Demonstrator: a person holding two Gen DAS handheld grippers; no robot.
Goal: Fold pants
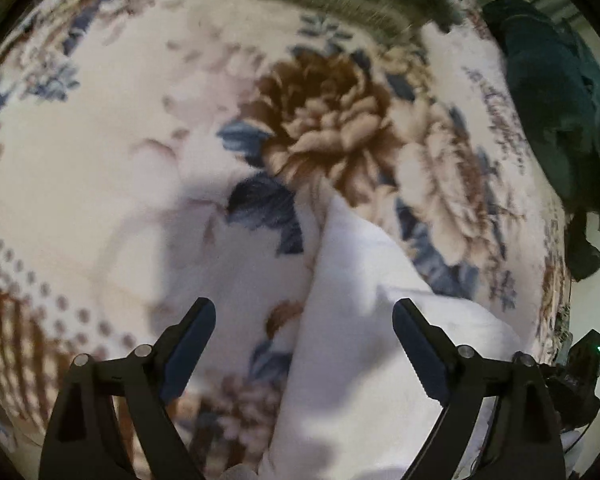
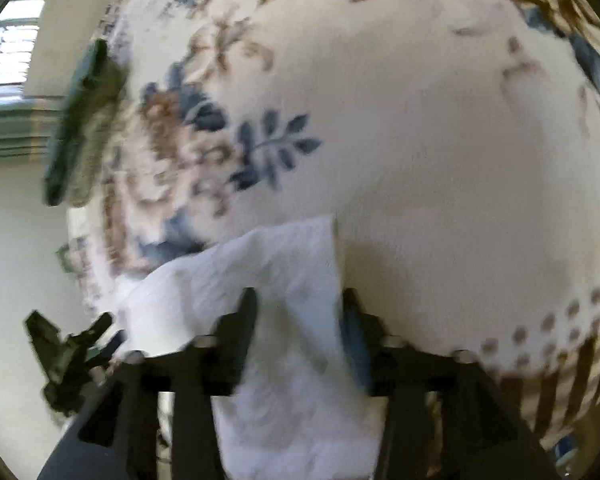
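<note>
Through your left wrist camera, your left gripper (image 1: 304,312) stands wide, its two black fingers with dark ribbed pads well apart and nothing clamped between them. The white pants (image 1: 352,344) are soft, plain cloth rising in a tapering fold from the bottom of the view, lying mostly toward your right finger and passing under it; their lower part is cut off by the frame. Beneath them spreads a fleecy floral blanket (image 1: 100,160), cream with brown blooms and blue leaves, blurred by motion. Ahead and far off lies a ribbed grey-green knitted cloth (image 1: 320,4), and ahead to your right a crumpled dark green garment (image 1: 556,112) hangs over the blanket's edge. Low on your right, a black device with a small green light (image 1: 584,364) is only partly visible.

Through your right wrist camera, everything is smeared. Your right gripper (image 2: 298,304) has its fingers set fairly close, with the white pants (image 2: 284,272) bunched between them; whether the pads actually pinch the cloth you cannot tell. The pants' squared corner lies just ahead of the fingertips. The same floral blanket (image 2: 440,120) fills the view ahead and to your right. The dark green garment (image 2: 80,120) sits far ahead on your left, and your left gripper (image 2: 68,356) shows low on your left as a dark blur.
</note>
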